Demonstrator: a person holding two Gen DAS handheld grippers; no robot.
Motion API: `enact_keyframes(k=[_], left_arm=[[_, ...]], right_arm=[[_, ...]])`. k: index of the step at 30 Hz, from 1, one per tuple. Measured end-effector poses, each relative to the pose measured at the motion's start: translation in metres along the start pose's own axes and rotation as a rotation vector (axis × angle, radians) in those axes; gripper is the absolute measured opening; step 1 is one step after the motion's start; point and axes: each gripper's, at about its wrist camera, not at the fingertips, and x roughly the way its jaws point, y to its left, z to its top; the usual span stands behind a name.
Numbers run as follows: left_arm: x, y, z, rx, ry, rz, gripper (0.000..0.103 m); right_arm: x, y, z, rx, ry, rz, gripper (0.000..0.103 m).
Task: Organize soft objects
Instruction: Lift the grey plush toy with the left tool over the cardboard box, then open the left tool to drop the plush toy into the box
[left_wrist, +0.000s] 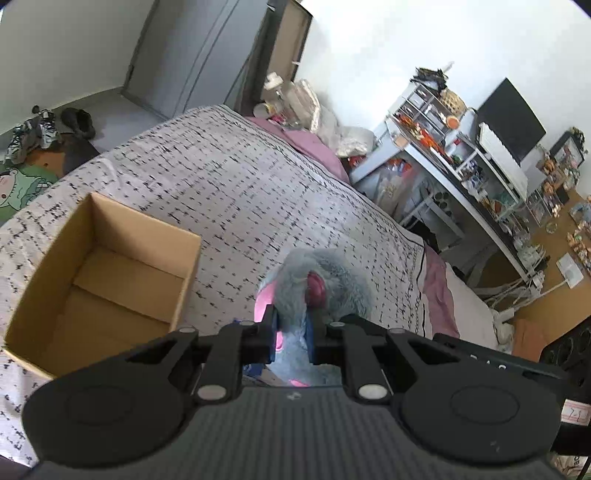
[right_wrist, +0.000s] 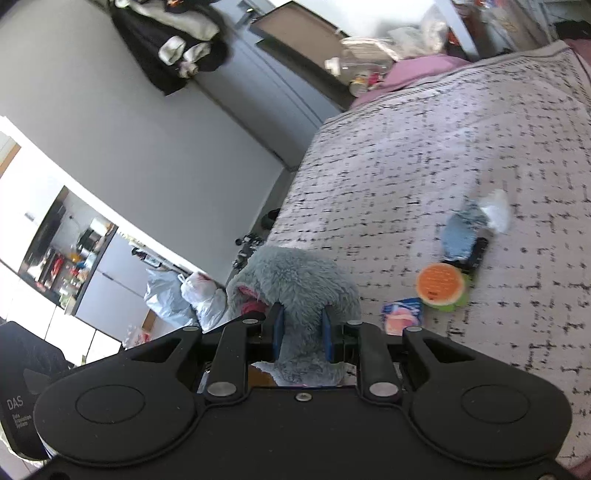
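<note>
While gripped, plush toy (left_wrist: 325, 280) beside box (left_wrist: 110, 273) rim.

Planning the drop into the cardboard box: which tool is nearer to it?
Left. The left tool, shut on the grey plush toy, hangs just beside the open cardboard box. The right tool grips grey plush too; the box is out of its view.

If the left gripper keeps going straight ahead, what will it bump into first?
Probably the patterned bedspread. The left gripper already clamps the gray plush toy, so that travels along. The cardboard box sits off to its left, though depth is unclear.
</note>
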Motion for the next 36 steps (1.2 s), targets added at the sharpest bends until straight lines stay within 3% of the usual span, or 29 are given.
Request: enact_keyframes(k=[8, 19, 32, 36], left_arm=[[-0.008, 0.028, 0.008, -0.034, -0.023, 0.027, 0.014], [-0.004, 0.086, 0.017, -0.073, 0.004, 0.098, 0.014], [0.004, 0.150, 0.015, -0.164, 0.063, 0.189, 0.014], [0.009, 0.157, 0.014, -0.173, 0.089, 0.213, 0.015]], right_arm=[[0.025, 0.023, -0.007, -0.034, 0.028, 0.009, 0.021], [0.080, 0.048, -0.027, -0.070, 0.091, -0.005, 0.021], [0.136, 0.060, -0.059, -0.058, 0.237, -0.007, 0.021], [0.142, 0.058, -0.064, -0.015, 0.295, -0.010, 0.028]])
